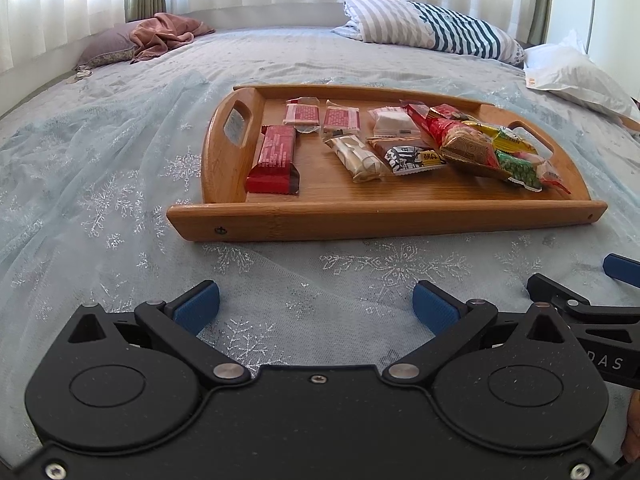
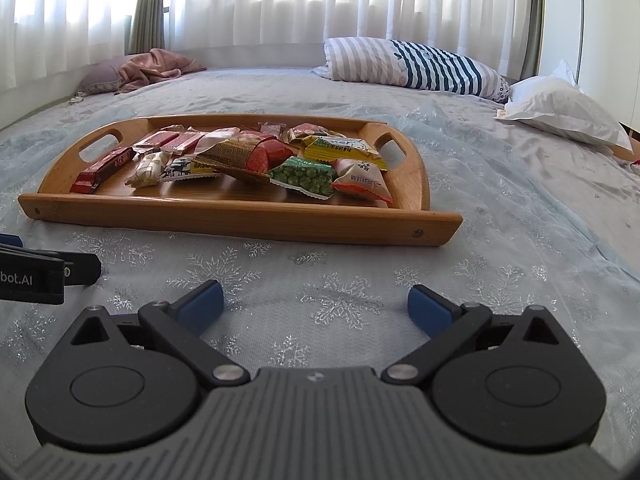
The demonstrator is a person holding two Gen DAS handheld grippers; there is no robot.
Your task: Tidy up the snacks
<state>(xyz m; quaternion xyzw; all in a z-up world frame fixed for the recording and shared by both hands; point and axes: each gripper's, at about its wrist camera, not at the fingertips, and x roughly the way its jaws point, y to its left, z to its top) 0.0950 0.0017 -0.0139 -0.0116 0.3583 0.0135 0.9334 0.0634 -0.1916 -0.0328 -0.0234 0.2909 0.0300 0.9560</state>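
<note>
- Snacks [image 1: 400, 148] all in the wooden tray [image 1: 384, 216] on the bed [image 1: 120, 200]; neat rows on one side, a jumbled heap [image 2: 280, 160] on the other.
- Left tongs [image 1: 316, 306] wide apart, empty.
- Right tongs [image 2: 316, 306] wide apart, empty, nearer the heap.
- Best to pick the top packet first, pinching its flat middle gently, then laying it beside the rows.

A home bedroom
A made bed [image 1: 280, 60] with a striped pillow [image 1: 432, 26] at 1 o'clock, sheer window curtains [image 2: 280, 0] at 12 o'clock behind
</note>
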